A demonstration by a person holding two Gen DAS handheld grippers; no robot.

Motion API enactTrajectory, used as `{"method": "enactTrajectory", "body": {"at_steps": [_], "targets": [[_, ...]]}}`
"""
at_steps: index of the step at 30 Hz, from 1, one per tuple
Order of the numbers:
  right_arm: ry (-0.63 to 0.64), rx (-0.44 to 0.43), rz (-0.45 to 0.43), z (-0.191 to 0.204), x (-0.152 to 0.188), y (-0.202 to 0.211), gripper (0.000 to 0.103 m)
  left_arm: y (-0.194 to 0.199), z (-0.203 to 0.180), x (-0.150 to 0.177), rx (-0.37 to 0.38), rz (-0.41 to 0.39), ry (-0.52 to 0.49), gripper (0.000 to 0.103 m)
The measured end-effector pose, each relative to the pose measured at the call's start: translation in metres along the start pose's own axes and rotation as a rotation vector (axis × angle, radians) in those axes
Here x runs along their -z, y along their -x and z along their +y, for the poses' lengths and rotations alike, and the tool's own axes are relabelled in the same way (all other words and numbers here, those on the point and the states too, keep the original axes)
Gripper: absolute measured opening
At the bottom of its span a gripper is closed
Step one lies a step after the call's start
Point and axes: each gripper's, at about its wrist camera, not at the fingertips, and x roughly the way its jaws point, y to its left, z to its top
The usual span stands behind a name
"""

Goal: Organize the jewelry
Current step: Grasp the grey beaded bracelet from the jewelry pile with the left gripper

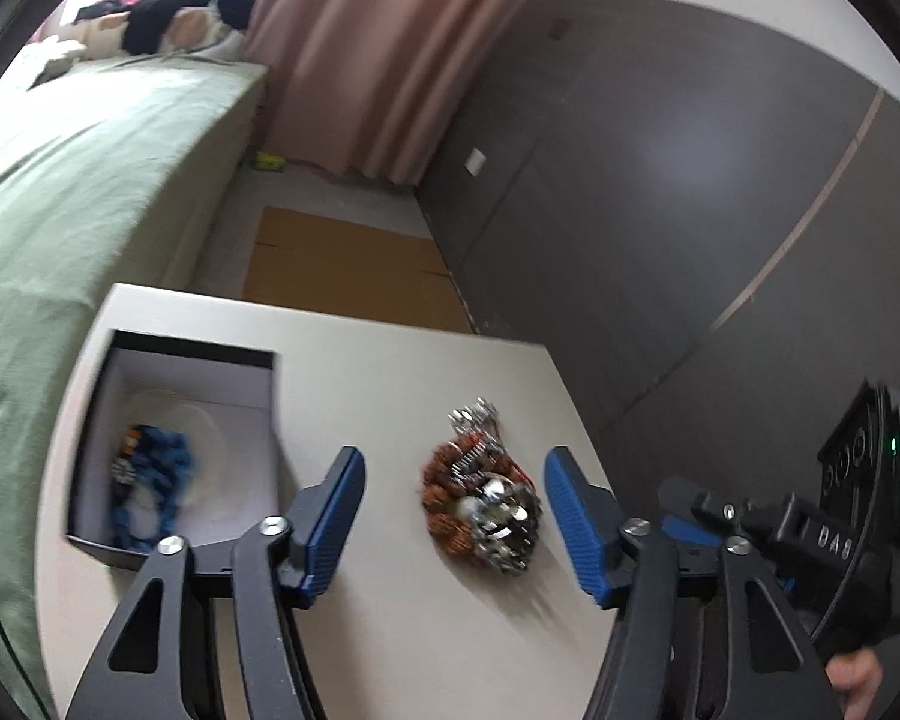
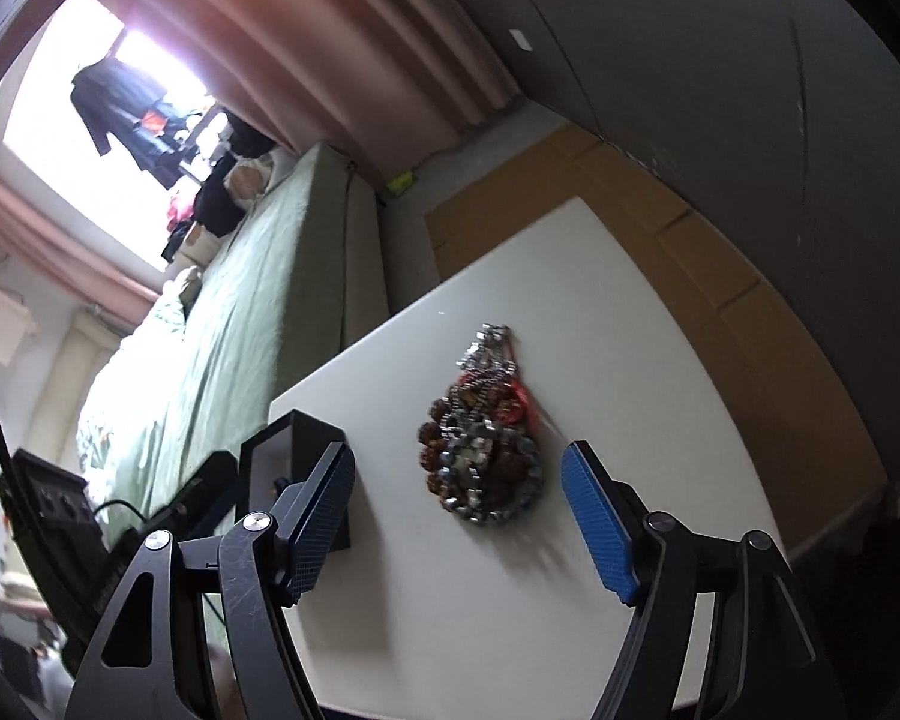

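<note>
While both grippers hover over the white table (image 1: 390, 630):
Jewelry pile (image 1: 483, 501): long axis toward far edge.
Left gripper (image 1: 455, 525): jaws wide, pile between, untouched.
Right gripper (image 2: 459, 525): likewise.

Green-covered bed (image 1: 60, 192), pink curtains (image 1: 366, 42), grey wall (image 1: 660, 168).

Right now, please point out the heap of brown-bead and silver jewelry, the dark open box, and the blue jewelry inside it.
Jewelry heap (image 1: 480, 498), left wrist view, centre.
Open box (image 1: 192, 345), left wrist view, far rim.
Blue jewelry (image 1: 162, 468), left wrist view, middle.
</note>
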Motion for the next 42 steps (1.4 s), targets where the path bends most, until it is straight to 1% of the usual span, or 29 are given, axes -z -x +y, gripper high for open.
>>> {"method": "enactTrajectory", "body": {"at_steps": [2, 4, 5, 7, 10, 14, 16, 20, 21, 23, 24, 25, 27, 29, 30, 33, 36, 42], "targets": [[-0.016, 0.015, 0.01, -0.008, -0.003, 0.0, 0.072, -0.009, -0.007, 0.004, -0.001, 0.019, -0.025, 0.056], [-0.03, 0.027, 0.015, -0.016, -0.006, 0.001, 0.072, -0.021, -0.014, 0.009, -0.006, 0.047, -0.05, 0.048], [-0.038, 0.029, 0.016, -0.019, -0.006, 0.001, 0.072, -0.028, -0.016, 0.012, -0.004, 0.064, -0.057, 0.046], [-0.061, 0.028, 0.015, -0.027, -0.009, 0.003, 0.072, -0.04, -0.018, 0.015, -0.007, 0.089, -0.059, 0.039], [-0.094, 0.034, 0.015, -0.039, -0.012, 0.005, 0.072, -0.056, -0.018, 0.022, -0.019, 0.127, -0.061, 0.034], [-0.12, 0.035, 0.016, -0.05, -0.017, 0.006, 0.072, -0.076, -0.022, 0.031, -0.044, 0.164, -0.089, 0.031], [-0.123, 0.04, 0.013, -0.053, -0.019, 0.006, 0.072, -0.081, -0.023, 0.033, -0.057, 0.176, -0.1, 0.027], [-0.125, 0.046, 0.013, -0.057, -0.023, 0.005, 0.072, -0.093, -0.024, 0.036, -0.068, 0.194, -0.116, 0.027], [-0.126, 0.046, 0.016, -0.056, -0.023, 0.004, 0.072, -0.095, -0.024, 0.038, -0.072, 0.195, -0.121, 0.025], [-0.126, 0.046, 0.023, -0.056, -0.022, 0.001, 0.072, -0.094, -0.025, 0.039, -0.088, 0.183, -0.136, 0.021], [-0.125, 0.048, 0.026, -0.056, -0.022, -0.001, 0.072, -0.095, -0.025, 0.039, -0.085, 0.187, -0.138, 0.013], [-0.124, 0.049, 0.029, -0.056, -0.022, -0.001, 0.072, -0.098, -0.025, 0.04, -0.089, 0.194, -0.137, 0.01], [-0.122, 0.052, 0.033, -0.056, -0.023, -0.004, 0.072, -0.098, -0.024, 0.04, -0.091, 0.187, -0.146, 0.009], [-0.12, 0.058, 0.037, -0.055, -0.023, -0.006, 0.072, -0.096, -0.024, 0.039, -0.068, 0.195, -0.131, 0.009], [-0.118, 0.06, 0.04, -0.055, -0.023, -0.007, 0.072, -0.092, -0.023, 0.037, -0.037, 0.194, -0.115, 0.009], [-0.109, 0.066, 0.047, -0.054, -0.023, -0.009, 0.072, -0.076, -0.028, 0.031, 0.032, 0.164, -0.109, 0.009], [-0.098, 0.065, 0.046, -0.052, -0.023, -0.01, 0.072, -0.063, -0.03, 0.026, 0.08, 0.144, -0.087, 0.009], [-0.076, 0.057, 0.053, -0.043, -0.021, -0.016, 0.072, -0.036, -0.029, 0.013, 0.131, 0.087, -0.059, 0.009]]}}
